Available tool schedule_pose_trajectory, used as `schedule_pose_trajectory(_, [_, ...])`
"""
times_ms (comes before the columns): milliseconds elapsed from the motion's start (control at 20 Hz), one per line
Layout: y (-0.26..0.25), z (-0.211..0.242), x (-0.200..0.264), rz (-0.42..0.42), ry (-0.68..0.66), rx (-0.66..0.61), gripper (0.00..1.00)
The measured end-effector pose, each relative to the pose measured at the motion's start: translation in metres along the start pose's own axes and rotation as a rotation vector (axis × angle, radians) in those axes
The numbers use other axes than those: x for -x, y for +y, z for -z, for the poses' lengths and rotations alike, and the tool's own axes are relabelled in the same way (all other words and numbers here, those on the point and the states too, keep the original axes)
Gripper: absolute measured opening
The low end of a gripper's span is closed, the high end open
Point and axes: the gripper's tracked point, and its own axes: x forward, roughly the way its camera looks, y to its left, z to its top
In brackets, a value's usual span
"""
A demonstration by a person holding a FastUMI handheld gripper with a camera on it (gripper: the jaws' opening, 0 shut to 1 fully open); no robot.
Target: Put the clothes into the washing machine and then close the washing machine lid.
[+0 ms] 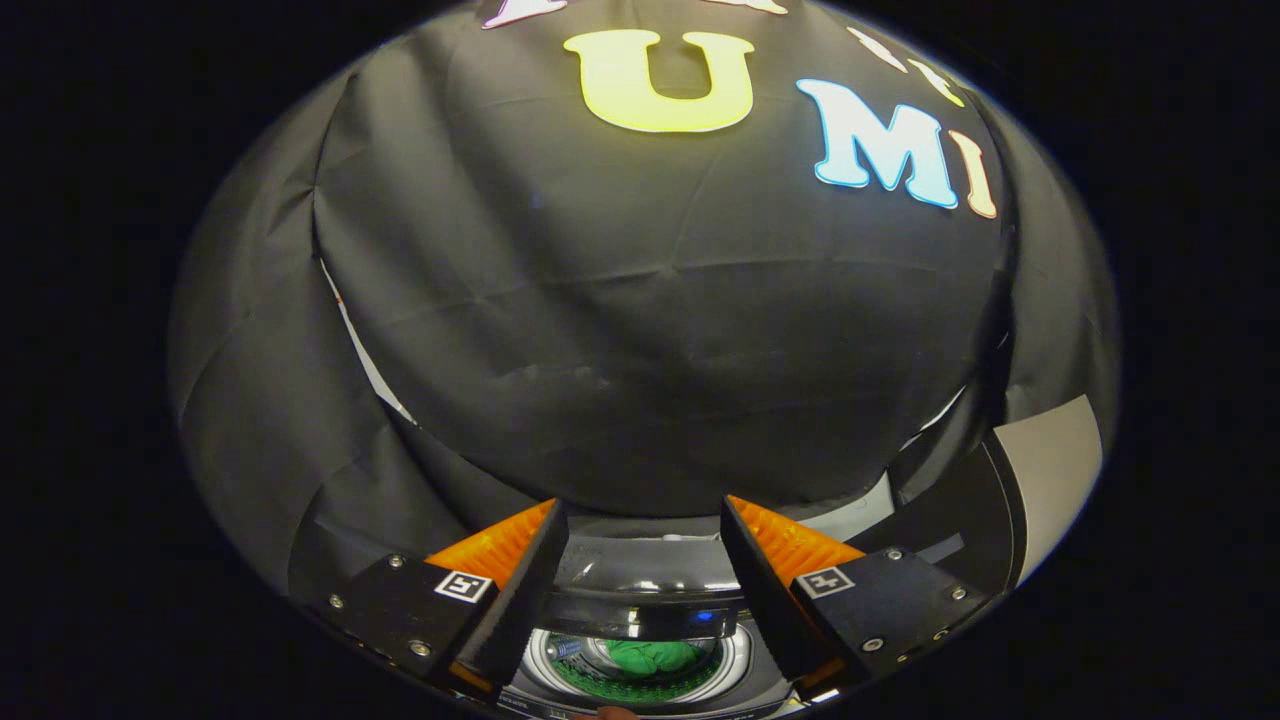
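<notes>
Two fingers of gripper (640,520) spread wide, pinching nothing, held high above washing machine (640,690). Green clothes (655,655) already down in drum at 6 o'clock, below and between fingers. Raised lid (645,590) just ahead, seemingly upright. Loading step apparently done; closing next, calling for reach over lid's top edge, then pull downward. No readable brand or label on machine.
</notes>
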Motion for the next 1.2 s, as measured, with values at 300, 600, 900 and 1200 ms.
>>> schedule_pose_trajectory(300, [0.000, 0.019, 0.019, 0.014, -0.036, 0.004, 0.95])
schedule_pose_trajectory(600, [0.001, 0.032, 0.030, 0.015, -0.053, 0.010, 0.95])
schedule_pose_trajectory(900, [0.002, 0.047, 0.040, 0.018, -0.054, 0.008, 0.95])
schedule_pose_trajectory(1200, [0.003, 0.062, 0.049, 0.023, -0.044, 0.008, 0.95])
